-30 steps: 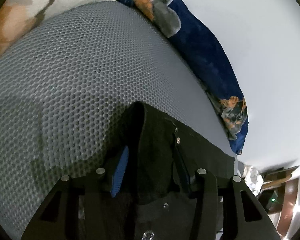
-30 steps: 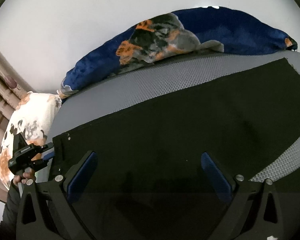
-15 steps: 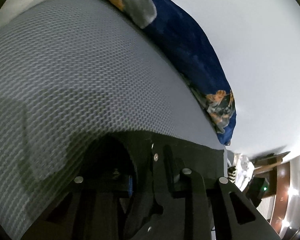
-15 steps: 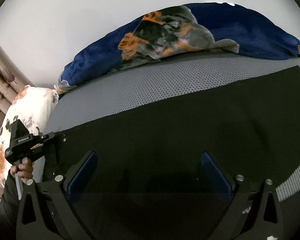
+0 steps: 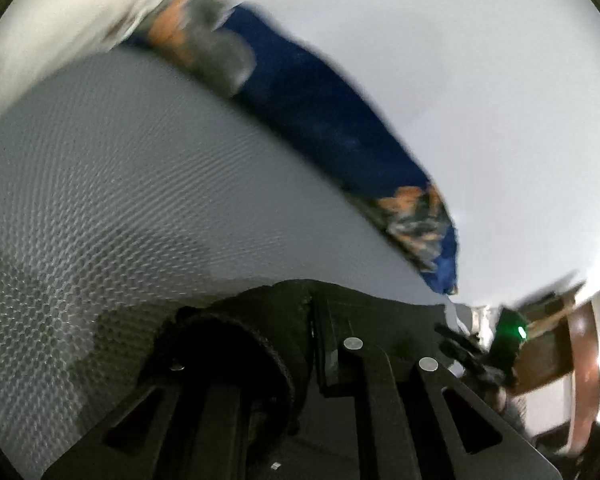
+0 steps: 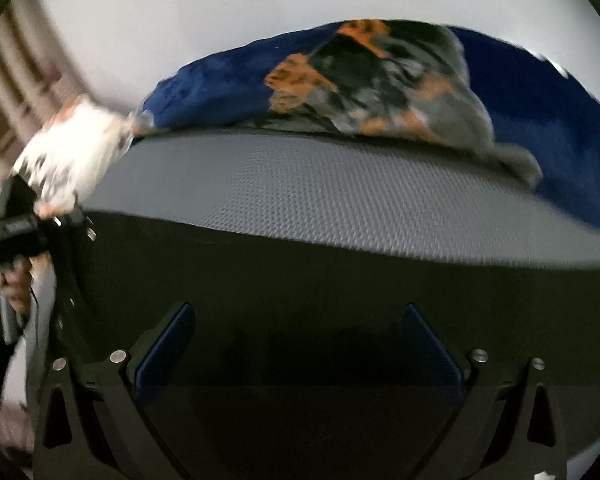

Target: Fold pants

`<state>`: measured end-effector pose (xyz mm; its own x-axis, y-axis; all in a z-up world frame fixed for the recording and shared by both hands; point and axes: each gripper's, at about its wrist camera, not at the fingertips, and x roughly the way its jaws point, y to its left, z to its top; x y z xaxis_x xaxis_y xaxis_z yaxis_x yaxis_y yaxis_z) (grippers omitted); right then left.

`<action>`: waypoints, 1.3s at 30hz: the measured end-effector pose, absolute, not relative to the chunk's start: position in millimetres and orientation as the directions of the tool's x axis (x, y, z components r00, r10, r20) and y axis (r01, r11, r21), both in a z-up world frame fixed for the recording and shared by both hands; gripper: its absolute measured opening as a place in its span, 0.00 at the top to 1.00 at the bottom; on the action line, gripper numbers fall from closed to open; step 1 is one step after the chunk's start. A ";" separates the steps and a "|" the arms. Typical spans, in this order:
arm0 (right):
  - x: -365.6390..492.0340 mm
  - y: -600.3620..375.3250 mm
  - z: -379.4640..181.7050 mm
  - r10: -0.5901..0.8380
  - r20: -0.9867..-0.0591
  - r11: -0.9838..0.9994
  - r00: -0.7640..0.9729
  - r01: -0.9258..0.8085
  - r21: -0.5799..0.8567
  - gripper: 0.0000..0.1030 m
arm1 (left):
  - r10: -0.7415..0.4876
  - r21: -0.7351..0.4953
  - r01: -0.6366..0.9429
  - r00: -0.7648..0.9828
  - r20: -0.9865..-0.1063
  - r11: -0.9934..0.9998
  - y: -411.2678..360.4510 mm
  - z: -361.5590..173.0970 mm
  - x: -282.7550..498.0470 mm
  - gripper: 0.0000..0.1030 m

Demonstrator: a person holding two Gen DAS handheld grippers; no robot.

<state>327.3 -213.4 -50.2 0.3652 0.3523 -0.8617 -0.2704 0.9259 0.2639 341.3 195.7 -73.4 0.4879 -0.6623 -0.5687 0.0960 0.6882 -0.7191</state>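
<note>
The black pants (image 6: 300, 276) lie spread on a grey mesh mattress (image 6: 340, 188). My left gripper (image 5: 284, 344) is shut on the bunched waistband (image 5: 256, 320), holding it a little off the mattress (image 5: 140, 180). In the right wrist view the same gripper (image 6: 76, 224) is at the far left, carried by a hand (image 6: 16, 284) and pinching the waist corner near its metal studs. My right gripper (image 6: 298, 312) hovers just over the middle of the pants. It is open, with its blue pads (image 6: 168, 344) wide apart and nothing between them.
A blue blanket with orange and grey patches (image 6: 380, 80) lies along the far edge of the mattress against a white wall. A white patterned pillow (image 6: 72, 148) sits at the left end. A dark device with a green light (image 5: 512, 328) shows at the right of the left wrist view.
The left gripper's jaws closed on the waistband and lifted it off the mattress. The right gripper slid across the pants, staying open, and both views are now motion-blurred.
</note>
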 end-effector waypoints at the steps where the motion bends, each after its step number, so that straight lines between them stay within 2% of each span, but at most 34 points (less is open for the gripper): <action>1: 333.8 -213.8 -49.2 0.366 -0.862 0.913 0.350 -0.312 0.262 0.00 | -0.661 -0.710 0.122 0.498 -0.561 0.694 192.6 -64.9 336.2 0.91; 5: 360.4 -208.7 -49.3 0.427 -0.872 0.824 0.240 -0.500 0.266 0.01 | -0.669 -0.680 0.219 0.534 -0.517 0.700 186.0 -35.5 310.6 0.91; 8: 379.3 -200.5 -53.0 0.454 -0.876 0.747 0.160 -0.604 0.277 0.09 | -0.673 -0.666 0.258 0.550 -0.494 0.700 186.0 -24.2 293.4 0.91; 10: 390.7 -194.6 -56.4 0.466 -0.878 0.692 0.106 -0.663 0.287 0.10 | -0.665 -0.650 0.272 0.561 -0.493 0.710 186.2 -18.8 283.7 0.91; 17: 411.0 -179.3 -83.0 0.468 -0.874 0.509 -0.130 -0.769 0.387 0.24 | -0.627 -0.601 0.272 0.580 -0.521 0.751 172.3 -8.9 278.0 0.91; 18: 412.3 -178.2 -88.2 0.461 -0.872 0.486 -0.165 -0.775 0.404 0.28 | -0.623 -0.599 0.268 0.579 -0.525 0.754 171.9 -9.6 279.2 0.91; 21: 417.0 -181.1 -98.7 0.436 -0.879 0.461 -0.194 -0.790 0.403 0.44 | -0.608 -0.589 0.252 0.576 -0.546 0.768 171.5 -12.8 283.3 0.91; 24: 422.7 -189.0 -103.8 0.433 -0.875 0.449 -0.219 -0.789 0.420 0.50 | -0.594 -0.580 0.237 0.576 -0.562 0.779 171.7 -15.0 285.9 0.91; 32: 428.3 -204.0 -107.8 0.407 -0.889 0.455 -0.211 -0.797 0.397 0.55 | -0.582 -0.570 0.228 0.574 -0.576 0.789 171.9 -14.0 287.5 0.91; 37: 430.2 -207.4 -107.5 0.396 -0.899 0.468 -0.188 -0.801 0.374 0.64 | -0.581 -0.566 0.233 0.575 -0.576 0.791 172.5 -12.6 284.5 0.91; 39: 430.3 -209.1 -107.4 0.381 -0.910 0.486 -0.161 -0.803 0.345 0.72 | -0.580 -0.563 0.233 0.572 -0.580 0.793 171.6 -11.7 284.3 0.91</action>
